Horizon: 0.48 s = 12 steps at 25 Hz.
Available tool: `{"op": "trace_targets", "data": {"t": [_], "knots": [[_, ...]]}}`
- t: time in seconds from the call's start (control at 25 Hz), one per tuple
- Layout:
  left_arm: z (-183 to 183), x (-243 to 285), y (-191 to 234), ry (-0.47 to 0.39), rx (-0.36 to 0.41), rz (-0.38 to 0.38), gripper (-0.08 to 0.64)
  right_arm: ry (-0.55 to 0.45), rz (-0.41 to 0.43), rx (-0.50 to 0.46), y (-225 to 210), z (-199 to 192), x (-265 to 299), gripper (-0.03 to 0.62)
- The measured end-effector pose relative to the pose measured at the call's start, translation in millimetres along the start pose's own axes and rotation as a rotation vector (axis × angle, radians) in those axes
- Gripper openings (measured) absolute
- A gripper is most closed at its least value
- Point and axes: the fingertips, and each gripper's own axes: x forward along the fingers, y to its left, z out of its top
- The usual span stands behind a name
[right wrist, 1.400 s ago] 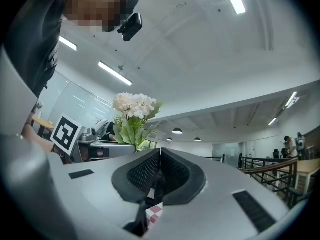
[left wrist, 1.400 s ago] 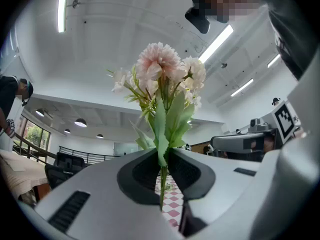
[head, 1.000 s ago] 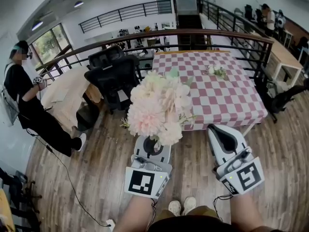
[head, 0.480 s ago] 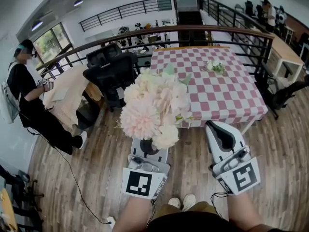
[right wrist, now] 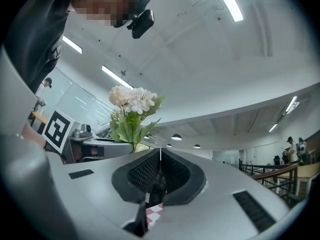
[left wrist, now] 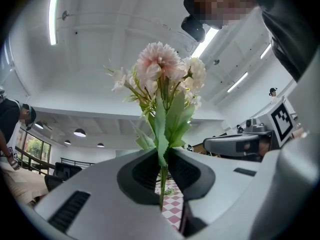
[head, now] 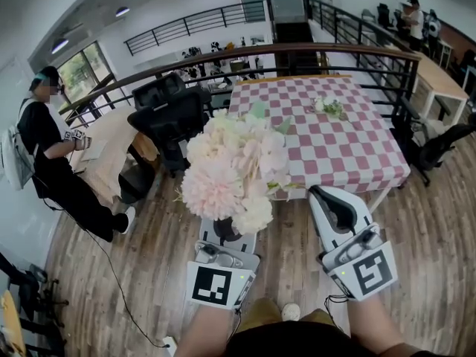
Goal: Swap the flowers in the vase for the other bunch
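Observation:
A bunch of pale pink and cream flowers (head: pixel 234 166) stands upright in my left gripper (head: pixel 227 227), whose tips are hidden under the blooms. In the left gripper view the green stems (left wrist: pixel 161 176) are pinched between the dark pads and the blooms (left wrist: pixel 162 71) rise above. My right gripper (head: pixel 327 199) is beside it on the right. Its jaws (right wrist: pixel 160 159) are shut with nothing between them, and the held bunch (right wrist: pixel 132 104) shows to its left. A small second bunch (head: pixel 331 108) lies on the pink checkered table (head: pixel 349 155) ahead. No vase is visible.
Black office chairs (head: pixel 167 114) stand left of the table, and another chair (head: pixel 439 151) is at the right. A person in black (head: pixel 52 155) sits at the far left. A dark railing (head: pixel 297 50) runs behind the table. A cable (head: pixel 111 281) trails over the wooden floor.
Both grippers and the held bunch have drifted a little left in the head view as the table comes nearer. The grip on the stems is unchanged.

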Motion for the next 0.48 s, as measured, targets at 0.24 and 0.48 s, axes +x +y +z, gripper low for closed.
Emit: {"op": "trace_targets", "data": {"t": [0.24,0.48], "knots": [[3,3,1,-0.015,0.007,0.006,0.051,0.007,0.019,0.000,2,-4,2,0.037],[-3,11,10,-0.018,0.010,0.015,0.050,-0.001,0.031,-0.001,-3,-12,13,0.037]]}}
